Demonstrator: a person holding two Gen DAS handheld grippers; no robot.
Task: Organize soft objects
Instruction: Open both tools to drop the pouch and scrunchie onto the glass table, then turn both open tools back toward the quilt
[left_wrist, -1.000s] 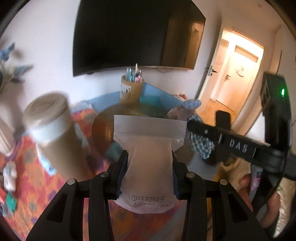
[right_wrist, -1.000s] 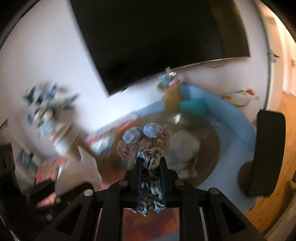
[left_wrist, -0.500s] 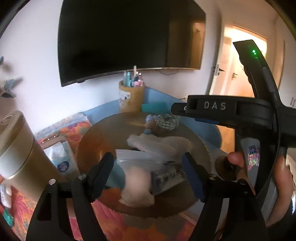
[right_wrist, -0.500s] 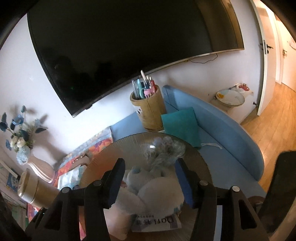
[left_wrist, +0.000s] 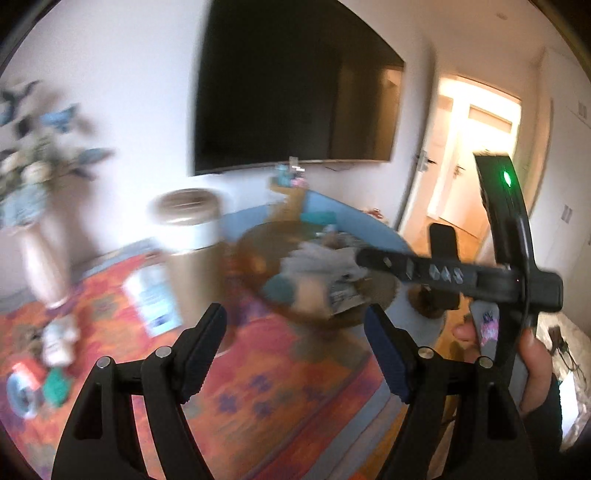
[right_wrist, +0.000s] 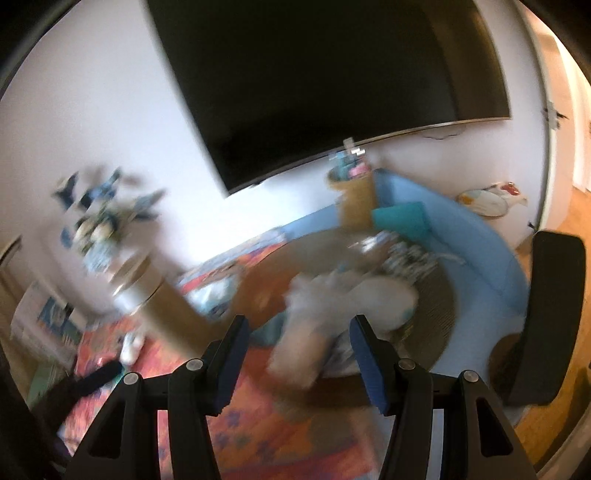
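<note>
Left wrist view is being blurred by motion, yet the left gripper (left_wrist: 295, 343) is being shown with its jaws spread wide and nothing between them. In the right wrist view the right gripper (right_wrist: 297, 354) is likewise being held wide apart and empty. A pile of soft objects (left_wrist: 314, 284) is lying in the round woven basket (left_wrist: 384, 291) past both tools, toward the far right of the table; white plush (right_wrist: 354, 299) and a pale packet (right_wrist: 295, 354) are being made out in it, though the finer items cannot be told apart.

Judging by this, most of the gathering is being completed: the soft things in sight are already resting inside the basket. On the near left of the orange patterned cloth (left_wrist: 280, 387), a small white item (left_wrist: 59, 341) and some coloured bits beside it are being left out; whether these are soft cannot be told. A tall tan canister (left_wrist: 188, 236) and a vase of blue flowers (left_wrist: 37, 221) are standing to the left and are probably not being counted in the task.
</note>
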